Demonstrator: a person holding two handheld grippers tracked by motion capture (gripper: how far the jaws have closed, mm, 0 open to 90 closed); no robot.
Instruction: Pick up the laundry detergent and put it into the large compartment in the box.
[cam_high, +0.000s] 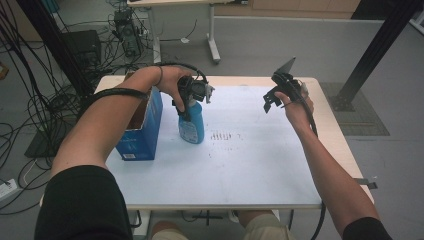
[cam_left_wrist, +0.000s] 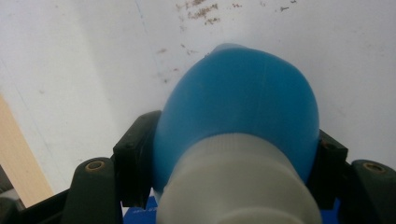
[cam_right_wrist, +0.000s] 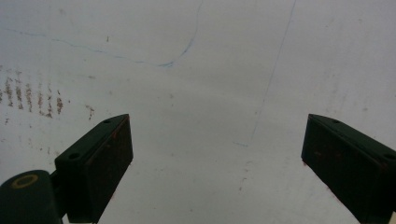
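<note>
Blue bottle (cam_left_wrist: 243, 98) between closed left fingers (cam_left_wrist: 135, 154)

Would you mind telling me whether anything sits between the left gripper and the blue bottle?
Nothing does: the left gripper already has its jaws against both sides of the blue bottle, just below its white cap, with no other object between them.
</note>
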